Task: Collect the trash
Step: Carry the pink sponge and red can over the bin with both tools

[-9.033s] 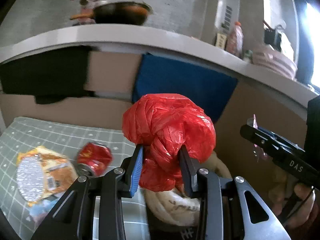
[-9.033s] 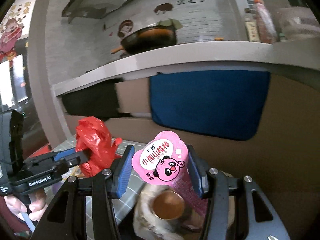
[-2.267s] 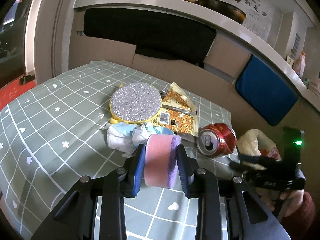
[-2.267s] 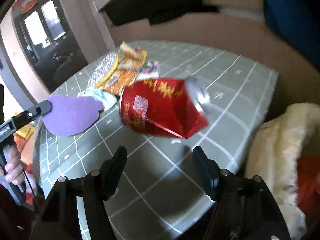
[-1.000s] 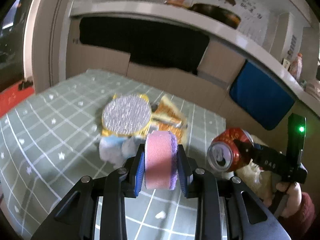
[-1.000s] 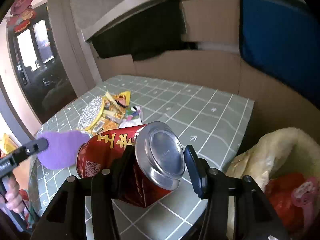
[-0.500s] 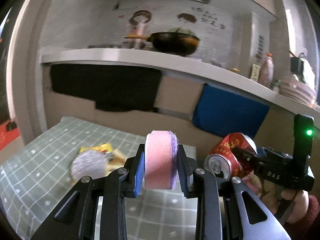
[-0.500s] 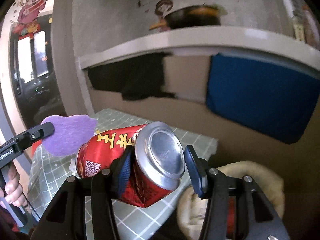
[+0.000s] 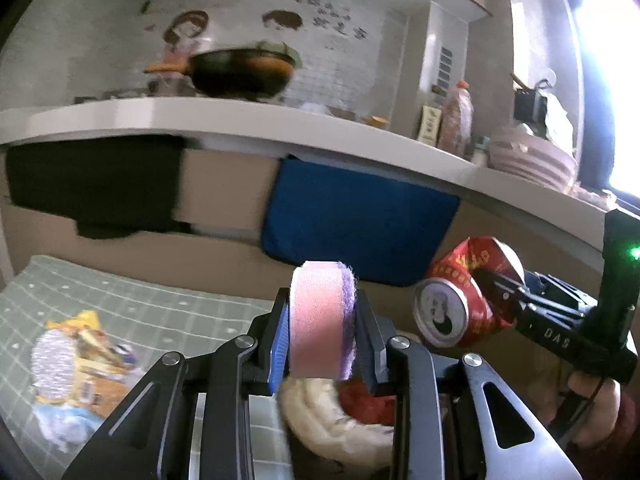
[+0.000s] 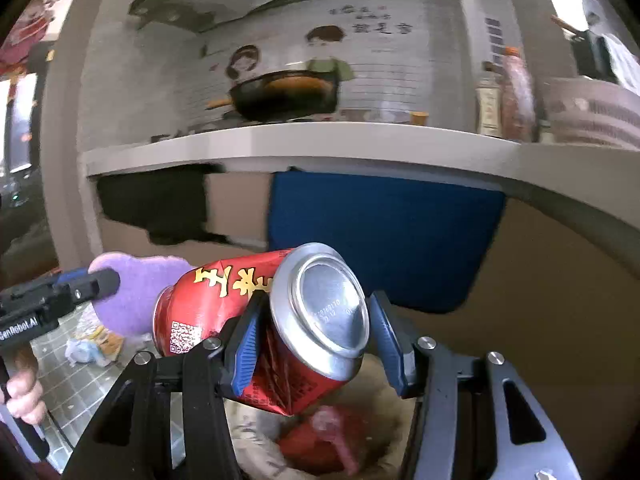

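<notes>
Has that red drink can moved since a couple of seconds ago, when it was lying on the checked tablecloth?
Yes. The red can has left the tablecloth; the right gripper holds it up over the trash bag.

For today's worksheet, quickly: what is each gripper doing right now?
Left gripper: shut on the pink-and-purple sponge.
Right gripper: shut on the dented red drink can.
</notes>
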`<state>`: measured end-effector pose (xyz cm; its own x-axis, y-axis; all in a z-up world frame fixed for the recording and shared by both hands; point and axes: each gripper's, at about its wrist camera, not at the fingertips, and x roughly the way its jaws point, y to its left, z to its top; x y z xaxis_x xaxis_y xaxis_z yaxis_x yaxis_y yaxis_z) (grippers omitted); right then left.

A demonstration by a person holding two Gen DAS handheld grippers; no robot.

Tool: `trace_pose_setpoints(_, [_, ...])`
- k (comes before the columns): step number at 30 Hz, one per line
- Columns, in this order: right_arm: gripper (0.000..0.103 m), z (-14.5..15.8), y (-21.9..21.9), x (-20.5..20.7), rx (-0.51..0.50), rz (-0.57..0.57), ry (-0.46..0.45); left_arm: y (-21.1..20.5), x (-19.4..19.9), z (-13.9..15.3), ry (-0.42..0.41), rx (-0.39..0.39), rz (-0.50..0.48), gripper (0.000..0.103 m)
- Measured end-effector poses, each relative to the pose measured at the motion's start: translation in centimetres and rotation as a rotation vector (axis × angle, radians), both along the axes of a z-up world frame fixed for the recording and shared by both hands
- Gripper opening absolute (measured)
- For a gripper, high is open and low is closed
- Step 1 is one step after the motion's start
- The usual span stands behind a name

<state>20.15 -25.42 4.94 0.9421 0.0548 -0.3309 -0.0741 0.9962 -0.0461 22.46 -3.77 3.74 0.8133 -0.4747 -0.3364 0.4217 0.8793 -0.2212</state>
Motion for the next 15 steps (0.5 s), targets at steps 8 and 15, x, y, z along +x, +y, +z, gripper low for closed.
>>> trace_pose_setpoints(8, [0.049, -0.4, -3.6, 0.1, -0.005, -0.094, -0.008, -3.8, 1.4, -1.1, 0.022, 0.01, -0.07, 0.031])
trace_pose_setpoints(15, [0.049, -1.9, -4.6, 0.8, 0.005, -0.114, 0.029, -5.0, 2.2, -2.7, 0.066, 0.022, -0.097, 0.031])
